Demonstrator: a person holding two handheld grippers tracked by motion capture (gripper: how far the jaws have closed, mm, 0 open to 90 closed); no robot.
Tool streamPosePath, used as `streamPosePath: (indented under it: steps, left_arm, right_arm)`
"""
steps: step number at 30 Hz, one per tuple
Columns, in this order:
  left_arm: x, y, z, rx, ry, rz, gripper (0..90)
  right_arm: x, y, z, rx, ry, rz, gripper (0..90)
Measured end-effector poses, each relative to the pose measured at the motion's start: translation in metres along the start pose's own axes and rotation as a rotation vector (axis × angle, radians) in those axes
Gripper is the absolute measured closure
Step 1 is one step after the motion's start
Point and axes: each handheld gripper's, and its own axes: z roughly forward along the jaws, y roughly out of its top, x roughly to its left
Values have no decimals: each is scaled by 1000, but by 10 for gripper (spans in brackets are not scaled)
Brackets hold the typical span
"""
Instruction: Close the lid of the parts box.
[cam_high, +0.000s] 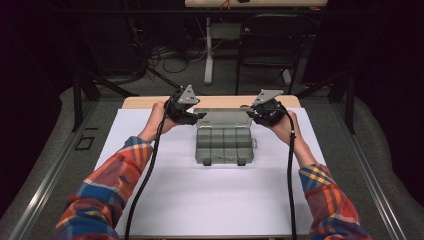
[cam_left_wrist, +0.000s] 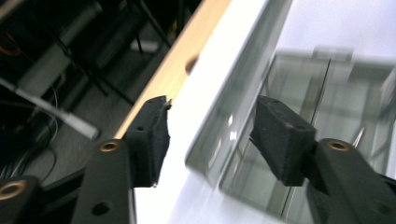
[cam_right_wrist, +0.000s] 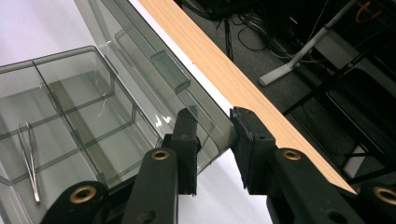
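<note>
A smoky clear compartment box (cam_high: 225, 145) lies in the middle of the white table top, its lid (cam_high: 222, 117) raised at the far side. My left gripper (cam_high: 200, 116) is at the lid's left end; in the left gripper view the left gripper (cam_left_wrist: 217, 135) is open, with the lid's edge (cam_left_wrist: 233, 107) between the pads but touching neither. My right gripper (cam_high: 248, 111) is at the lid's right end; in the right gripper view the right gripper (cam_right_wrist: 215, 140) is shut on the lid's corner (cam_right_wrist: 205, 121). Metal tweezers (cam_right_wrist: 28, 154) lie in one compartment.
A white sheet (cam_high: 210, 200) covers the table, with a strip of bare wood (cam_right_wrist: 243, 88) along the far edge. Beyond that edge stand a dark chair (cam_high: 270, 45), a white table leg (cam_high: 208, 55) and floor cables (cam_high: 165, 55).
</note>
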Motion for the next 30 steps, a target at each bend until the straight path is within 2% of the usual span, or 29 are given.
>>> streamPosePath:
  steps: [1,2,4,5,8,9,11,14,16,19,22,25,30]
  left_arm:
    - [1,3,-2,-14,7,-17,427]
    - [3,5,-4,-27,9,-36,449]
    - [7,9,-3,-24,19,-87,549]
    - [8,11,-2,-11,26,-117,596]
    - [9,10,6,30,50,-153,685]
    - [9,8,10,43,31,-172,707]
    - [8,7,12,48,31,-173,755]
    - [5,4,16,57,9,-171,798]
    - [3,3,18,65,-8,-165,826]
    - [-1,1,17,66,-26,-154,865]
    - [-7,-2,17,66,-36,-145,893]
    - [-11,-5,15,66,-44,-136,897]
    - [-15,-8,14,58,-57,-139,898]
  right_arm:
    - [1,0,0,0,0,-1,711]
    - [2,0,-1,1,-1,-3,711]
    - [3,-1,-1,0,-3,-9,708]
    - [4,-1,-2,1,-4,-14,703]
    - [6,-1,-2,3,-5,-17,685]
    - [7,-1,-3,4,-8,-20,680]
    - [8,-2,-3,6,-6,-26,667]
    - [9,-2,-3,7,-4,-27,630]
    - [10,-2,-3,14,10,-22,538]
    - [12,-2,-5,7,37,2,293]
    - [13,-2,-11,-30,67,37,177]
    - [14,-1,-19,-68,95,58,196]
    - [15,0,-29,-134,156,94,421]
